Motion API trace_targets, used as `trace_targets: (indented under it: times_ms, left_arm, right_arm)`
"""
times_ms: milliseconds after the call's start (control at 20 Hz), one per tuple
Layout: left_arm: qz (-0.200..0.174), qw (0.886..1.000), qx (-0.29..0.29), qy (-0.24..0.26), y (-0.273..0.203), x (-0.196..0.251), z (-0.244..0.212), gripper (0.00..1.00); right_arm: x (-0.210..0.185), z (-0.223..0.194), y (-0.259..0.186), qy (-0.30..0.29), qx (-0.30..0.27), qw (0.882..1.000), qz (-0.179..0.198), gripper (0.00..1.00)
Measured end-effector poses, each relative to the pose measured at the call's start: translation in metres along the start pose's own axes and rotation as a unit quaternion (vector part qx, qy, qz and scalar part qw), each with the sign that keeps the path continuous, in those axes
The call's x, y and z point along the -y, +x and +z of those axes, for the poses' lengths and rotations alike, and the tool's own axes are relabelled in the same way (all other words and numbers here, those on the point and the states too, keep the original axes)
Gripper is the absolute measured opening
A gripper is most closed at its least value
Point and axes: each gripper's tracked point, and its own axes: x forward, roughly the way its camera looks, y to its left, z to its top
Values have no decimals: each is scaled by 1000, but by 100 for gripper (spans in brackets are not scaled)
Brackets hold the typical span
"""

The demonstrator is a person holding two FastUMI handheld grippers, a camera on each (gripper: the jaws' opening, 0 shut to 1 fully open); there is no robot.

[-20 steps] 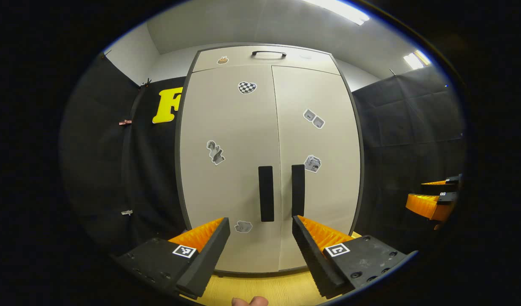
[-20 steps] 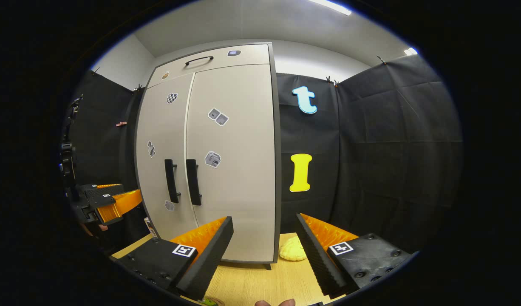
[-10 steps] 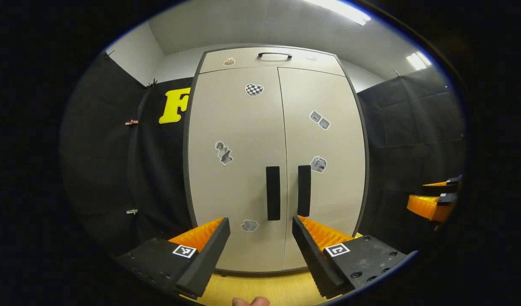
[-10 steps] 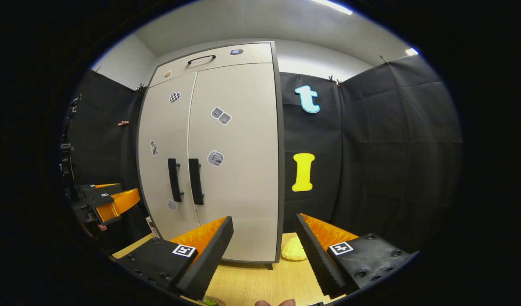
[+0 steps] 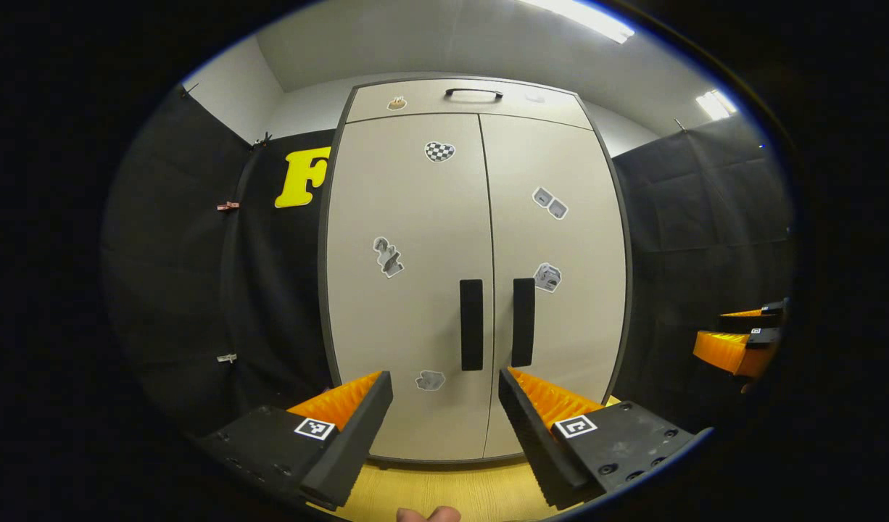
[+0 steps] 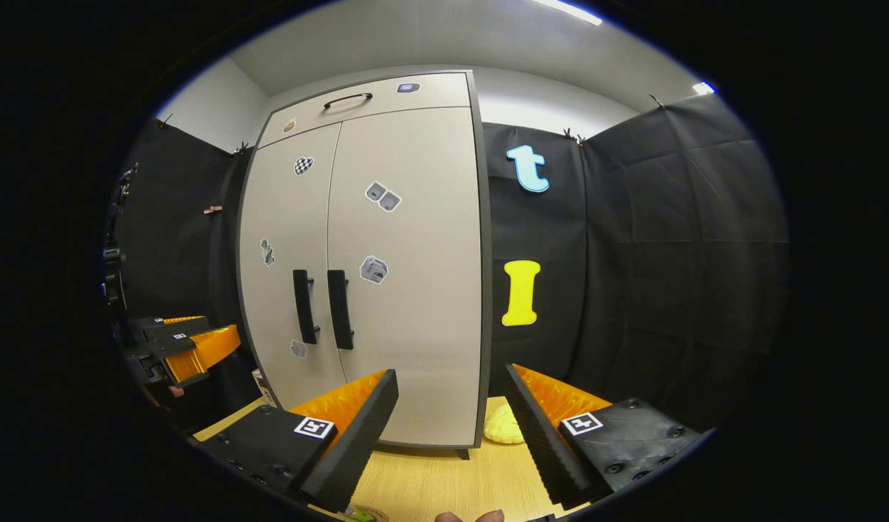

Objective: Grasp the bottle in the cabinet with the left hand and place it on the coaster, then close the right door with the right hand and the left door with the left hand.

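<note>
the left claw point(image 5: 444, 406) was spread wide and held nothing, facing the cabinet point(image 5: 415, 290) straight ahead, both doors shut. the right claw point(image 6: 450, 406) also gaped empty, the cabinet ahead to its left, above the wooden surface point(image 6: 430, 478). the bottle was hidden, so its place couldn't be told.

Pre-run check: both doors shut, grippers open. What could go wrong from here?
1. The two handles sit close together; the left gripper could catch both.
2. Doors are shut, so the bottle's spot inside is unknown.
3. The yellow lump lies by the cabinet's right corner; a right door swing might hit it.
</note>
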Motion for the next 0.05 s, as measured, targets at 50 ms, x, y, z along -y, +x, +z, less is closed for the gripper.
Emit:
trace_targets:
  times_ms: [50]
  left_arm:
    - [0,1000,1,0,1,0,0,94]
  right_arm:
    - [0,0,-1,0,-1,1000,0,98]
